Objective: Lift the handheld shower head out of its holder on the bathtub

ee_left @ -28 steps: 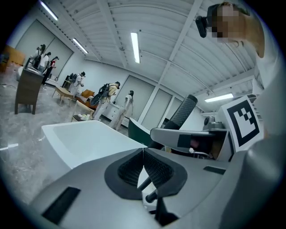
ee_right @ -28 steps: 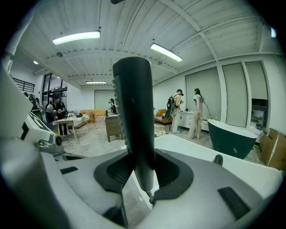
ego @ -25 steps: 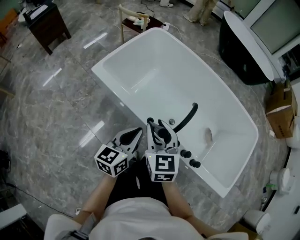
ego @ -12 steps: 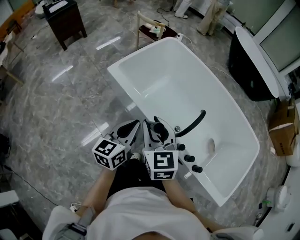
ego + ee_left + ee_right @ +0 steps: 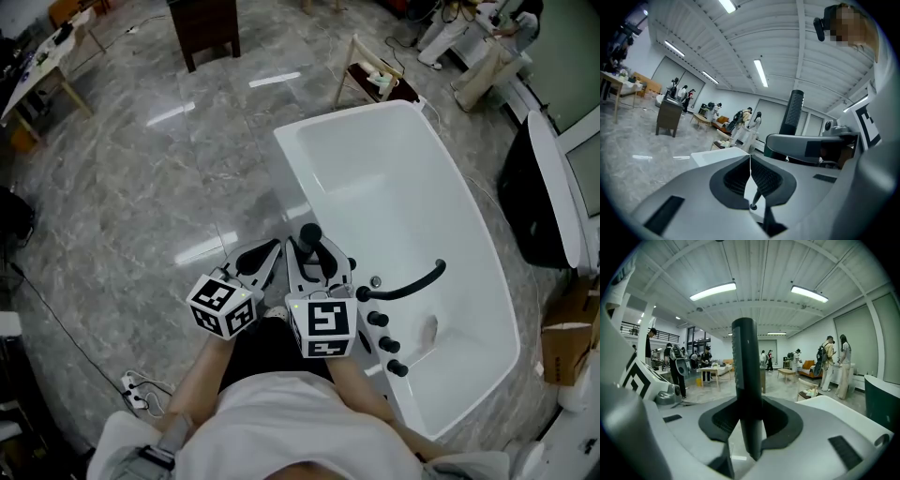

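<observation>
The shower head (image 5: 744,380) stood upright at the bathtub's (image 5: 281,159) near rim, pinched by its handle in the right gripper (image 5: 320,258). Lifting it well called for a firm squeeze and a straight rise, clear of the black spout (image 5: 412,284). The left gripper (image 5: 750,164), fingers pressed together on nothing, belonged out of the way.

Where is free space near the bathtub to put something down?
Free: inside the bathtub, from the black spout to the far rim; the grey floor between bathtub and dark cabinet. Crowded: the near rim, with spout, knobs, the left gripper and the right gripper, which holds the shower head.
</observation>
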`<action>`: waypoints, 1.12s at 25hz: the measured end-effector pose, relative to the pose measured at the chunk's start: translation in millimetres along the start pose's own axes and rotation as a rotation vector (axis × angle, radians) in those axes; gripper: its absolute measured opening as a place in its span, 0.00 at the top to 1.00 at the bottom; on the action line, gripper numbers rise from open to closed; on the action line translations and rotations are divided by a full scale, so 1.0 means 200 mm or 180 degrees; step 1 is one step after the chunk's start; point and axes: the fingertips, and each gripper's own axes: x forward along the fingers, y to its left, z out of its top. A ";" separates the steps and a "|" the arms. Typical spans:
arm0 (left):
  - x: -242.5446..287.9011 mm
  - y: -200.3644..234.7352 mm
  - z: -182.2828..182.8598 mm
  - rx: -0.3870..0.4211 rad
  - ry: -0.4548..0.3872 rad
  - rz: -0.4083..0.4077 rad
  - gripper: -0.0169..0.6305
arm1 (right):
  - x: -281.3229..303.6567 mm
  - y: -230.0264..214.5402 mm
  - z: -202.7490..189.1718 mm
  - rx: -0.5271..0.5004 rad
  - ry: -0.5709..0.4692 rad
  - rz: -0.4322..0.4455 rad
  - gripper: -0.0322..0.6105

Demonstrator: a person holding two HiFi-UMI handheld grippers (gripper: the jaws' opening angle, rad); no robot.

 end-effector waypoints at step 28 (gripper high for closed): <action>-0.84 0.47 0.02 -0.0365 -0.0714 0.1680 0.95 | 0.14 1.01 0.08 -0.0443 -0.0075 0.1903 0.73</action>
